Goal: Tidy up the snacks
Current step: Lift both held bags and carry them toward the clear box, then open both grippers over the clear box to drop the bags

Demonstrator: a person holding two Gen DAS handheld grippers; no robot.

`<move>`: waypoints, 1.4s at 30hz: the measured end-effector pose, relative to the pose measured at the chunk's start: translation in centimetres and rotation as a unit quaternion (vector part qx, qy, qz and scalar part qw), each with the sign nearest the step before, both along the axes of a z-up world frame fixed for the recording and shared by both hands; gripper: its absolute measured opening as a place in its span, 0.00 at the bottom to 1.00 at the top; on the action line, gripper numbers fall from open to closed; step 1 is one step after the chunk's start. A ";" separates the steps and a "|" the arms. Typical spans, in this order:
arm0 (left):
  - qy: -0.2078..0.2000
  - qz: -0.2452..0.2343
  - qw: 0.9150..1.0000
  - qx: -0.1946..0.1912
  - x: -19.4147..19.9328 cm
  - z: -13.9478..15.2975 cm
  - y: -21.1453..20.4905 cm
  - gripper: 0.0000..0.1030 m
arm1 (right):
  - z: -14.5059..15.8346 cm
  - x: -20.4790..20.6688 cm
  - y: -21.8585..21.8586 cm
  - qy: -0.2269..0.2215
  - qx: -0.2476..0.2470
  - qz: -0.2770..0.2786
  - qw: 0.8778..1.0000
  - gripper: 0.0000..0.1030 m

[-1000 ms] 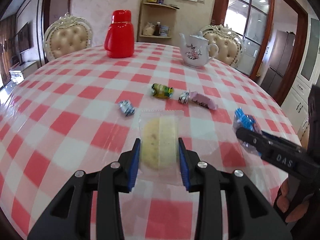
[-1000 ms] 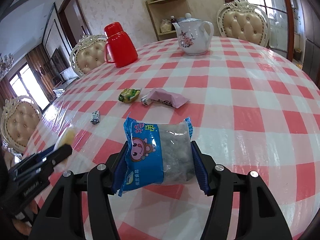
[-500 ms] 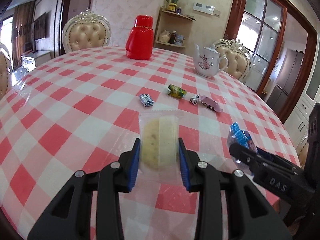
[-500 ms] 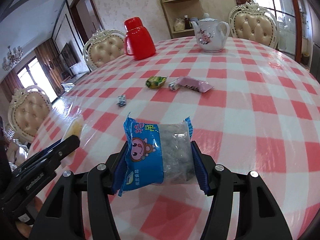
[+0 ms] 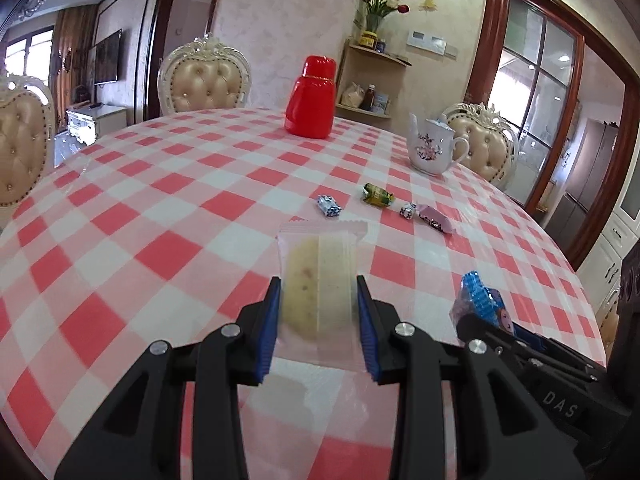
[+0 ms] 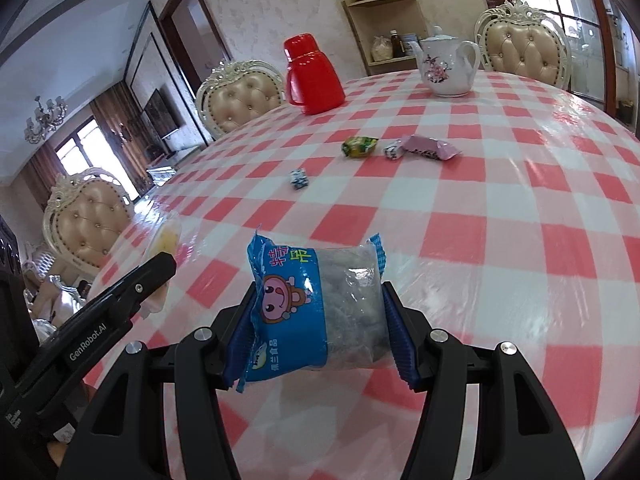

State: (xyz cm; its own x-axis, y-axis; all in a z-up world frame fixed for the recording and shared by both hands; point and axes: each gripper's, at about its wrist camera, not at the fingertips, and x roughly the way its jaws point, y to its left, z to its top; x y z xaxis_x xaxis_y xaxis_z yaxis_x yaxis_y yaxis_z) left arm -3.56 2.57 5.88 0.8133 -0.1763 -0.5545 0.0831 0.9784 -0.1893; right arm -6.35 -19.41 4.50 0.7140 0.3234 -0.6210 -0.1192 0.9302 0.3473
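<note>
Snacks travel clamped: left gripper [image 5: 318, 308] grasps the clear-wrapped cake [image 5: 318, 280], right gripper [image 6: 320, 316] the blue packet [image 6: 316, 304]; best carried level, grips firm.

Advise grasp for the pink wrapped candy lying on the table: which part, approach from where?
Judging by its pose, take the pink candy across its plump middle, from above, jaws spanning the short width. It lies flat; its twisted ends are thin, and a small black-and-white candy crowds its left end.
</note>
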 end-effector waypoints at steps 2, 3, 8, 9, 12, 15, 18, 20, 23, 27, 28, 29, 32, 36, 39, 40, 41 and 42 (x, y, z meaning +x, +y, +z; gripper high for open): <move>-0.005 0.003 1.000 0.001 -1.0 0.2 0.4 0.35 | 0.1 -0.7 0.6 -0.003 0.002 0.006 1.000 0.56; -0.007 0.004 1.000 0.004 -1.7 0.3 0.6 0.35 | 0.2 -1.2 1.0 -0.004 0.003 0.010 1.000 0.56; -0.013 0.011 1.000 0.018 -4.0 0.3 2.0 0.35 | 0.4 -3.0 3.2 -0.008 -0.002 0.030 1.000 0.56; -0.013 0.014 1.000 0.020 -4.7 0.3 2.4 0.35 | 0.4 -3.3 3.5 -0.008 -0.002 0.033 0.999 0.56; -0.017 0.021 0.999 0.029 -6.1 0.6 3.4 0.35 | 0.6 -4.1 4.9 -0.010 -0.006 0.045 0.999 0.56; -0.021 0.028 0.999 0.038 -7.7 0.8 4.5 0.35 | 0.9 -5.0 6.6 -0.013 -0.013 0.062 0.998 0.56; -0.023 0.036 0.998 0.048 -9.3 1.0 5.6 0.35 | 1.2 -6.0 8.4 -0.015 -0.018 0.082 0.996 0.56; -0.023 0.041 0.997 0.054 -10.1 1.1 6.3 0.35 | 1.6 -6.9 9.8 -0.019 -0.023 0.099 0.995 0.56; -0.022 0.056 0.996 0.064 -11.6 1.2 7.8 0.35 | 2.2 -8.3 12.0 -0.028 -0.033 0.122 0.992 0.56; -0.015 0.080 0.993 0.081 -14.1 1.2 10.5 0.35 | 3.0 -10.1 14.9 -0.037 -0.043 0.155 0.986 0.56; -0.013 0.089 0.992 0.083 -14.7 1.2 11.3 0.35 | 3.1 -10.7 15.6 -0.040 -0.045 0.164 0.985 0.56; -0.012 0.096 0.992 0.086 -15.3 1.2 12.1 0.35 | 3.3 -11.3 16.6 -0.042 -0.048 0.178 0.982 0.56; -0.008 0.118 0.989 0.090 -16.8 1.3 14.6 0.35 | 3.5 -12.9 19.4 -0.050 -0.062 0.211 0.974 0.56; 0.000 0.143 0.985 0.098 -18.2 1.3 17.5 0.35 | 3.2 -14.7 23.0 -0.050 -0.076 0.254 0.963 0.56; 0.009 0.158 0.982 0.105 -19.2 1.1 19.6 0.35 | 2.6 -15.9 25.5 -0.047 -0.088 0.285 0.953 0.56; 0.013 0.162 0.981 0.107 -19.5 1.0 20.3 0.35 | 2.4 -16.4 26.4 -0.046 -0.092 0.297 0.949 0.56; 0.017 0.165 0.980 0.109 -19.7 0.8 20.9 0.35 | 2.1 -16.9 27.3 -0.044 -0.097 0.309 0.945 0.56; 0.022 0.170 0.979 0.113 -20.0 0.7 21.6 0.35 | 2.0 -17.3 27.9 -0.044 -0.100 0.317 0.942 0.56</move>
State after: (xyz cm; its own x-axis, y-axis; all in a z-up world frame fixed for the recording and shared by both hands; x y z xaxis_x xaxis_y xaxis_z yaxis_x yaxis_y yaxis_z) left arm -23.61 24.19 6.55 0.7784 0.2308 -0.5838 -0.2576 0.9655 0.0381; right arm -23.70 8.50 6.53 0.4686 0.5845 -0.6625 -0.6927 0.7084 0.1351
